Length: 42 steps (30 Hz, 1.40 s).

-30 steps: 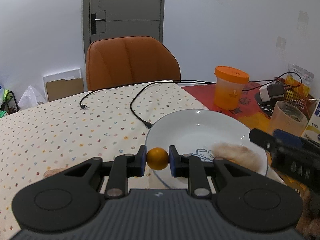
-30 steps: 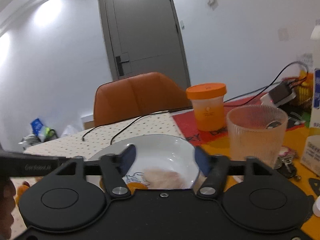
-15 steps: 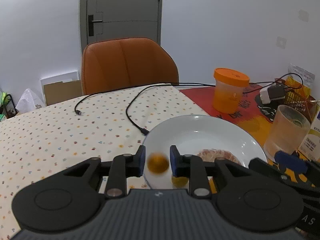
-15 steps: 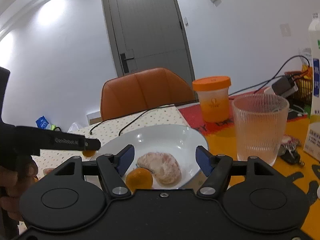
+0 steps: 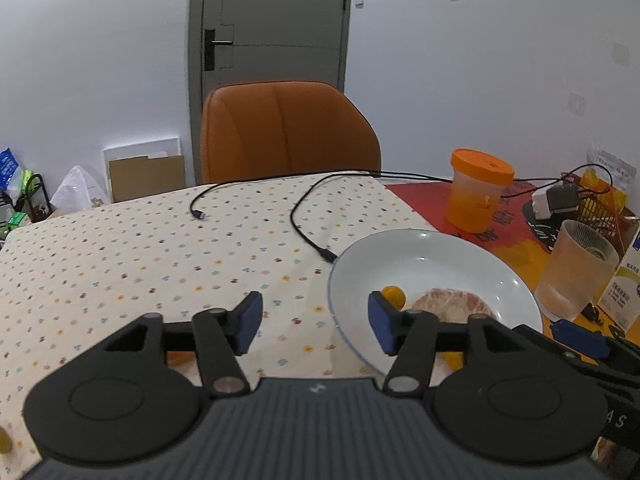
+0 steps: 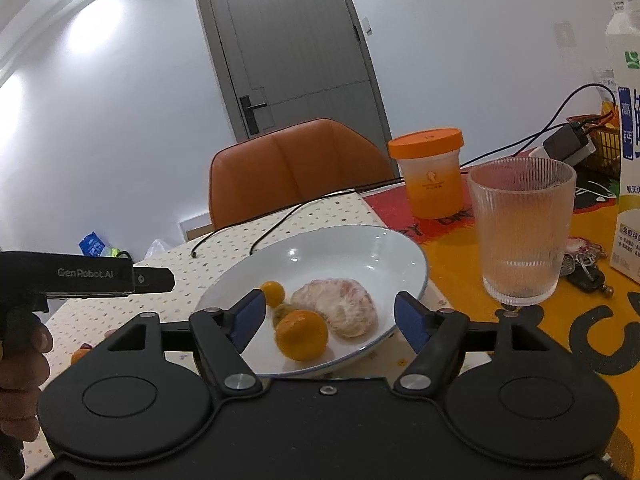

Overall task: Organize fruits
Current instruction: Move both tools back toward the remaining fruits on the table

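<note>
My left gripper (image 5: 316, 322) is open and holds nothing; it hovers over the dotted tablecloth just left of the white plate (image 5: 432, 248). On the plate lie a small orange (image 5: 394, 295) and a peeled citrus fruit (image 5: 450, 306). The right wrist view shows the plate (image 6: 400, 248) with the small orange (image 6: 273, 293), a larger orange (image 6: 302, 334), the peeled fruit (image 6: 336, 306) and a small dark fruit (image 6: 282, 311). My right gripper (image 6: 331, 318) stands open at the plate's near rim. The left gripper (image 6: 164, 280) sits left of the plate, a hand (image 6: 20, 344) holding it.
A ribbed glass (image 6: 520, 232), an orange-lidded jar (image 6: 430, 172), a milk carton (image 6: 626, 120) and keys (image 6: 588, 270) stand right of the plate. Black cables (image 5: 304, 208) cross the cloth. An orange chair (image 5: 288, 132) is behind the table. Another small orange (image 5: 178, 357) lies under the left finger.
The left gripper opened and dropped the small orange onto the plate, then drew back to the left. The right gripper stayed open and moved nearer the plate.
</note>
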Available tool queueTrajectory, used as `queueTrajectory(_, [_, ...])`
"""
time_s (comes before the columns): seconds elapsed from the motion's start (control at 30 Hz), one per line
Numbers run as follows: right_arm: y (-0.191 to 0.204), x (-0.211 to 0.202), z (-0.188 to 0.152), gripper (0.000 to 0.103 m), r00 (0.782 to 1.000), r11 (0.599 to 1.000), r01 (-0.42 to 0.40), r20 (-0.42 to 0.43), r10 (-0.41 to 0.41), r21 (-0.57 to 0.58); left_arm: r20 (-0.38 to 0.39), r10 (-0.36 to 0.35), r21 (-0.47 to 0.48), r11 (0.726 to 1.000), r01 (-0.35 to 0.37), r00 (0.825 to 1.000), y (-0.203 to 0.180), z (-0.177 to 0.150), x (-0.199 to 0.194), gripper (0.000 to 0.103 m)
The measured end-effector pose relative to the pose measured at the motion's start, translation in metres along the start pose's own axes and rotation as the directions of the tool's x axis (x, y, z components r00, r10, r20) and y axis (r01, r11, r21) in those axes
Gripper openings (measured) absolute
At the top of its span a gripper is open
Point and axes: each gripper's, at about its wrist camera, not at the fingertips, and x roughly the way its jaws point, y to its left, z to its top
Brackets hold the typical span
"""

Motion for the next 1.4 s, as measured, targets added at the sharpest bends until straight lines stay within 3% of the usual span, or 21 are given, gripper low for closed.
queueTrajectory(0.17, [0.011,-0.004,0.002,0.076,1.0,1.0,-0.007,-0.001,0.007,-0.015,0.012,0.021,-0.009,1.0,-0.021,1.0,0.013,-0.004,-0.014,0.078])
queueTrajectory(0.37, [0.028,-0.01,0.004,0.084,1.0,0.999,-0.013,0.002,0.013,-0.033,0.025,0.052,-0.026,0.998,-0.051,0.998,0.033,-0.008,-0.034,0.087])
queueTrajectory(0.73, [0.058,-0.02,0.003,0.095,0.999,0.997,-0.04,-0.011,0.039,-0.063,0.045,0.111,-0.084,0.991,-0.107,0.993,0.073,-0.015,-0.074,0.091])
queueTrajectory(1.0, [0.076,-0.022,0.002,0.096,0.997,0.994,-0.077,-0.028,0.075,-0.079,0.083,0.17,-0.133,0.979,-0.158,0.982,0.104,-0.018,-0.107,0.091])
queueTrajectory(1.4, [0.112,-0.021,0.001,0.096,0.988,0.981,-0.149,-0.062,0.142,-0.128,0.07,0.244,-0.233,0.947,-0.222,0.967,0.154,-0.029,-0.127,0.091])
